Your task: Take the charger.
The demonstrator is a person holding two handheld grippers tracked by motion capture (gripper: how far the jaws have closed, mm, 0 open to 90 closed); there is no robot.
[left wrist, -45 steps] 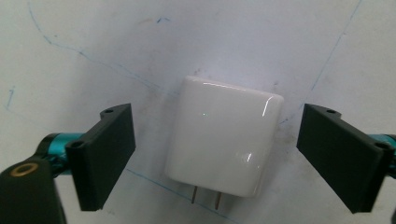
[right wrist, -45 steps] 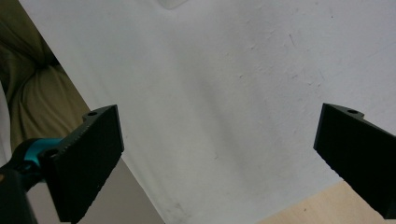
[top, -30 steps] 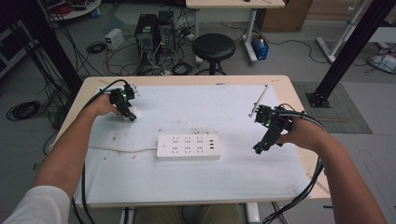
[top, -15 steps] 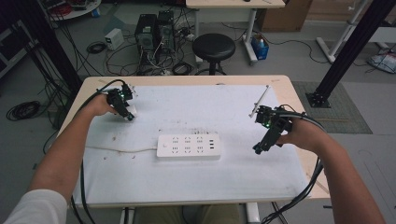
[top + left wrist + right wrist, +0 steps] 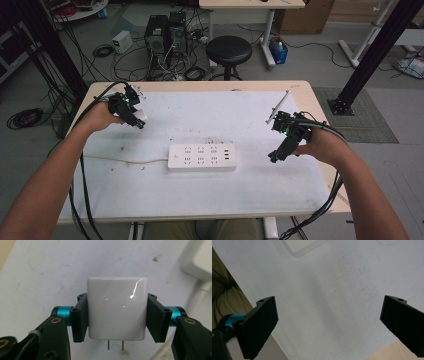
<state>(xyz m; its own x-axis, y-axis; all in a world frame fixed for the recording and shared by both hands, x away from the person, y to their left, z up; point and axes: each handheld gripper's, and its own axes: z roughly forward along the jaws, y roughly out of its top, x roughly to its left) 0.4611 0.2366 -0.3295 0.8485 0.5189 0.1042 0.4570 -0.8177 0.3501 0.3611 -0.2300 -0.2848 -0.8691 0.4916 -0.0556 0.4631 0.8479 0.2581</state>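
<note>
- Middle of the white mat [image 5: 210, 120] is being blocked by the power strip [image 5: 202, 157], with its cord [image 5: 125, 160] trailing off left.
- Plenty of bare mat is being left open behind the strip and along the near edge.
- Right side is being kept passable too.

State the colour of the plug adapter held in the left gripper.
Glossy white plug adapter with two metal prongs, clearest in the left gripper view.
</note>
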